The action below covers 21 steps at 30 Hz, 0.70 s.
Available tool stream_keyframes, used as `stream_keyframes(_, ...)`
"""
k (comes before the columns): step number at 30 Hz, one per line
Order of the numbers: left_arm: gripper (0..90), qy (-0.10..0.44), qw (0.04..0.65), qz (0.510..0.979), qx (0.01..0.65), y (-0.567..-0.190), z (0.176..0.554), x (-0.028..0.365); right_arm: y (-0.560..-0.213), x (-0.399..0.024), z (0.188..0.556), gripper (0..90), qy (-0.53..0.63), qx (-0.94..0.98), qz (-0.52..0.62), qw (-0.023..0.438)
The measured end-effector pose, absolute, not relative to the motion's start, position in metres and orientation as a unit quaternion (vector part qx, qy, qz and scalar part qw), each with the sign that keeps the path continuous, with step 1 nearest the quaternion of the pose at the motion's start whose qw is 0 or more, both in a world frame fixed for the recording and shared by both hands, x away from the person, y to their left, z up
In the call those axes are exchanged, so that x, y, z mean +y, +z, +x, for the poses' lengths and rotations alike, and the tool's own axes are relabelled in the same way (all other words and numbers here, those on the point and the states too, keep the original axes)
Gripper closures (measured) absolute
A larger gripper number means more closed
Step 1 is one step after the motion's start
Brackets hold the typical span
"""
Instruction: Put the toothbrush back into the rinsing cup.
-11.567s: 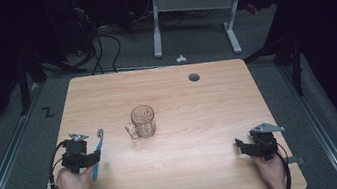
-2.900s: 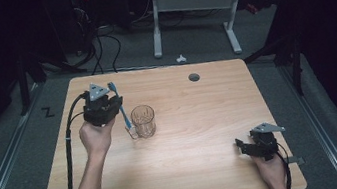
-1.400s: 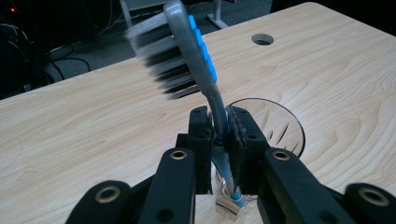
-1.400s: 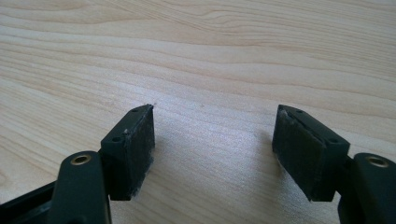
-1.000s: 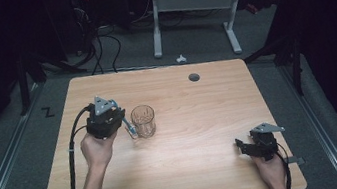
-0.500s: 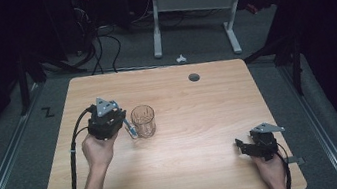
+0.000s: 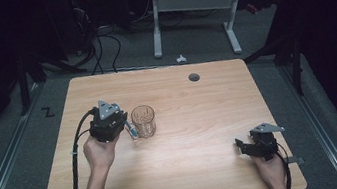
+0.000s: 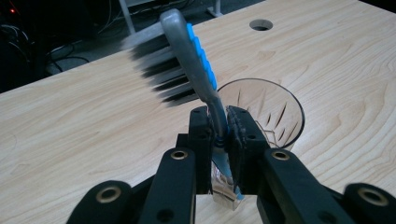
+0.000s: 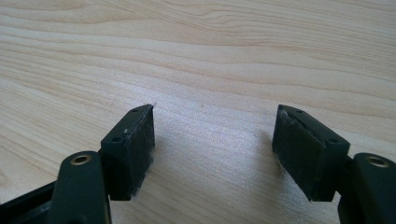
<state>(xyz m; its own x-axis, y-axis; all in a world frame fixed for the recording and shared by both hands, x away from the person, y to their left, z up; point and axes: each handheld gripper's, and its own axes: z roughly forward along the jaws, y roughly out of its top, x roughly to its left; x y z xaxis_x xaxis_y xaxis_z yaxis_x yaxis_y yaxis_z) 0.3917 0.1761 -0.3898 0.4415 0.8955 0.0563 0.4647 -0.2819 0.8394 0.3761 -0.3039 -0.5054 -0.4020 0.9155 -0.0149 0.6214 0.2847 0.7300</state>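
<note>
Honestly, the toothbrush (image 8: 189, 60) looks like an easy thing to handle: light, stiff plastic, a bit slick along the handle, nothing fragile about it. The left tongs (image 8: 218, 127) are pinching it on the narrow neck just below the bristles, head sticking up and leaning toward 11 o'clock in the left gripper view, the clear end of the handle poking out below the pads. A grip that close to the head is probably fine for steering, though the smooth neck could swivel if it bumps anything. The cut-glass tumbler (image 8: 268, 114) is the fragile and tippy one, sitting right behind the tongs at about 2 o'clock.

From the high view, the left tongs (image 7: 128, 129) hover just at 9 o'clock of the tumbler (image 7: 143, 121), mid-left on the tabletop (image 7: 200, 120), but the brush there is only a small blue sliver. The left gripper view gives the bristles, the blue back, and the exact pinch point. The right tongs (image 7: 243, 145) rest near the tabletop's 4 o'clock corner, and the right gripper view shows them (image 9: 212, 140) spread wide over bare wood, holding nothing.
</note>
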Motion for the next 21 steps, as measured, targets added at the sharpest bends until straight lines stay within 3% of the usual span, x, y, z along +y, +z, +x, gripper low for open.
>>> stream_keyframes(21,80.3,0.289,0.371,0.766,0.439,-0.3989,0.3877,0.1686,-0.5054,-0.3038,0.3761,30.0,0.329,0.770,0.499,0.223)
